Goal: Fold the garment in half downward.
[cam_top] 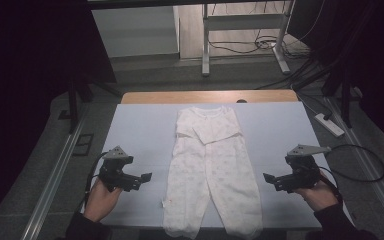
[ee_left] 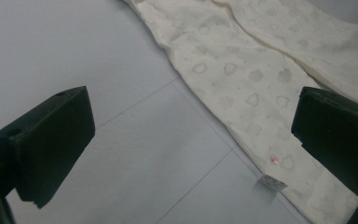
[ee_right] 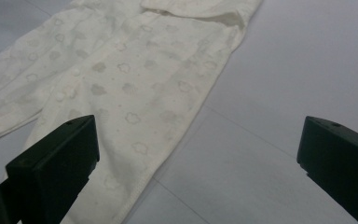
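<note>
A cream baby sleepsuit [cam_top: 211,170] with a faint cloud print lies flat along the middle of the table, legs toward the near edge, sleeves folded across its chest. My left gripper [cam_top: 142,179] hovers to its left, jaws wide open and empty, pointing at the left leg. That leg [ee_left: 256,98] carries a small white tag [ee_left: 271,182] at its hem side. My right gripper [cam_top: 269,180] sits to the right of the garment, open and empty too. Its view looks across the right leg [ee_right: 135,93] and bare table.
The table has a pale grey-blue top [cam_top: 140,135] with a wooden strip [cam_top: 210,96] at its far edge. Beyond stand desk legs [cam_top: 206,55], floor cables [cam_top: 260,45] and a power strip [cam_top: 330,125]. Bare table lies on both sides of the garment.
</note>
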Demonstrator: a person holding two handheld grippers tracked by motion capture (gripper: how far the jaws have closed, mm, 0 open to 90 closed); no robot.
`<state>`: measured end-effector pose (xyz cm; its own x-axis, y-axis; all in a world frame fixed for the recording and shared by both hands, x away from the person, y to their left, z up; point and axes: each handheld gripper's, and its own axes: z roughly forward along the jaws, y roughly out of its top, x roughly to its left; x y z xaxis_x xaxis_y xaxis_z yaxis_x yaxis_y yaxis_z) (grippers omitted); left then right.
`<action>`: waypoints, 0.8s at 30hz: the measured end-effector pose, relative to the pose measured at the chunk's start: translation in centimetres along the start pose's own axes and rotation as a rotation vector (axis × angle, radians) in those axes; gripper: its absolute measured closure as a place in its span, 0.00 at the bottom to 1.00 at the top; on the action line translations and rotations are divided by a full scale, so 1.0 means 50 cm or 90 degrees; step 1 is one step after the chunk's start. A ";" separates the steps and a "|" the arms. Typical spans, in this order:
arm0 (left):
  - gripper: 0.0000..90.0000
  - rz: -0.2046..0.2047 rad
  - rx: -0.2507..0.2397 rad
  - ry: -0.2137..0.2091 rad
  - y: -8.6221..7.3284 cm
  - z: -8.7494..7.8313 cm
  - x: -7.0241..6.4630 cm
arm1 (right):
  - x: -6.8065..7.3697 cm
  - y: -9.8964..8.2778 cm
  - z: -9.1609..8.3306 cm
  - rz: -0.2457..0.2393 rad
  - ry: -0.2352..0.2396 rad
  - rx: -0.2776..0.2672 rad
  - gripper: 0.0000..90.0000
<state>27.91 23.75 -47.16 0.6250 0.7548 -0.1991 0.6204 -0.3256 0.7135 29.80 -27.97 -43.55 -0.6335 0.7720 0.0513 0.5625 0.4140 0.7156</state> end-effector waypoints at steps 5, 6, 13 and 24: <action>0.00 0.005 0.006 -0.006 0.010 0.012 0.005 | 0.002 0.016 0.016 -0.011 0.004 0.004 0.00; 0.00 0.003 0.004 -0.006 0.011 0.015 0.005 | 0.002 0.019 0.019 -0.011 0.003 0.006 0.00; 0.00 0.001 -0.010 -0.013 0.020 0.025 0.017 | 0.003 0.034 0.038 -0.017 0.014 0.008 0.00; 0.00 0.016 -0.002 -0.020 0.041 0.046 0.029 | -0.001 0.055 0.068 -0.019 0.023 0.009 0.00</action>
<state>31.17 22.87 -47.51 0.6545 0.7286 -0.2020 0.6032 -0.3421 0.7205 33.20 -25.23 -43.97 -0.6685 0.7415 0.0562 0.5508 0.4429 0.7074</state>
